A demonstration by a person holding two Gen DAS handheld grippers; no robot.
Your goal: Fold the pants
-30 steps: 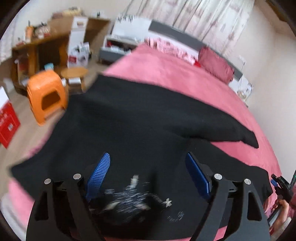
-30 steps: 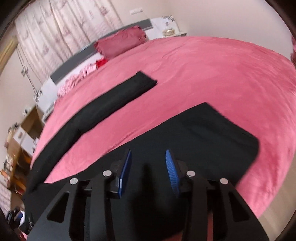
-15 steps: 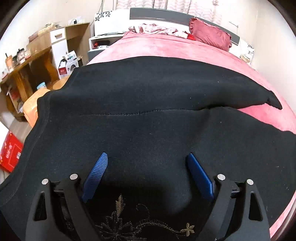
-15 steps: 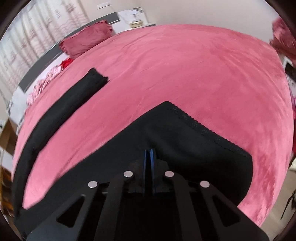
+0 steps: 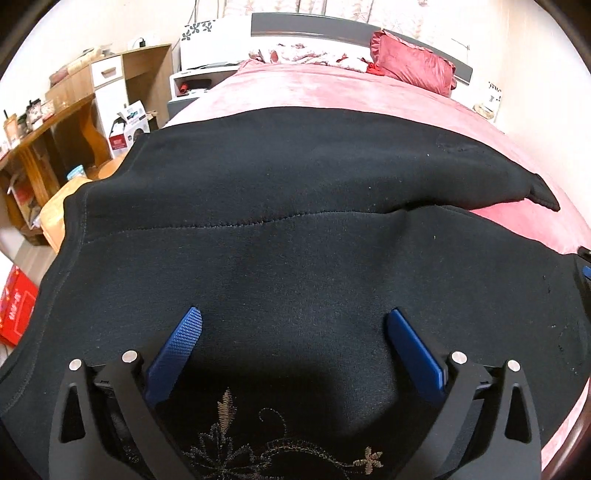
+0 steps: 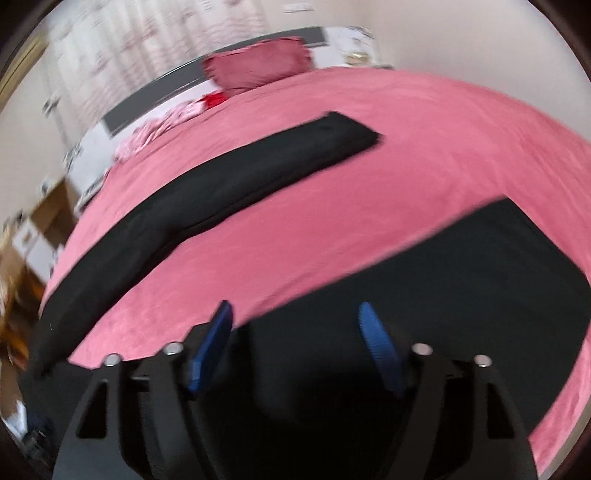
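Room: a bedroom, its bed under a pink velvet bedspread (image 6: 424, 155), a dark red pillow (image 5: 413, 62) at the grey headboard (image 5: 314, 28) and a wooden desk (image 5: 48, 122) on the far left of the left tongs' view.
Pants: black pants (image 5: 295, 236) lie spread flat on the bedspread, directly under and ahead of both tongs; gold floral embroidery (image 5: 258, 443) shows on the cloth just below the left tongs.
Legs: seen from the right tongs, one leg (image 6: 207, 206) runs away up and to the left, the other leg (image 6: 480, 280) lies right under the fingers, with a strip of pink between the two.
Left tongs: the left gripper (image 5: 293, 325) hangs over the upper part of the pants, its jaws spread very wide after just widening further, nothing gripped, the cloth lying loose beneath them.
Right tongs: the right gripper (image 6: 293, 315) has its jaws apart, having just sprung wide, over the nearer leg; no fabric is pinched; the view is blurred.
Handling: likely a soft, thick knit, limp and light, apt to sag and drag on the velvet rather than slide.
Where to grip: judged best at a stitched edge, the waistband (image 5: 74, 236) left of the left tongs or the nearer leg's hem (image 6: 546, 236) right of the right tongs, pinching both layers together.
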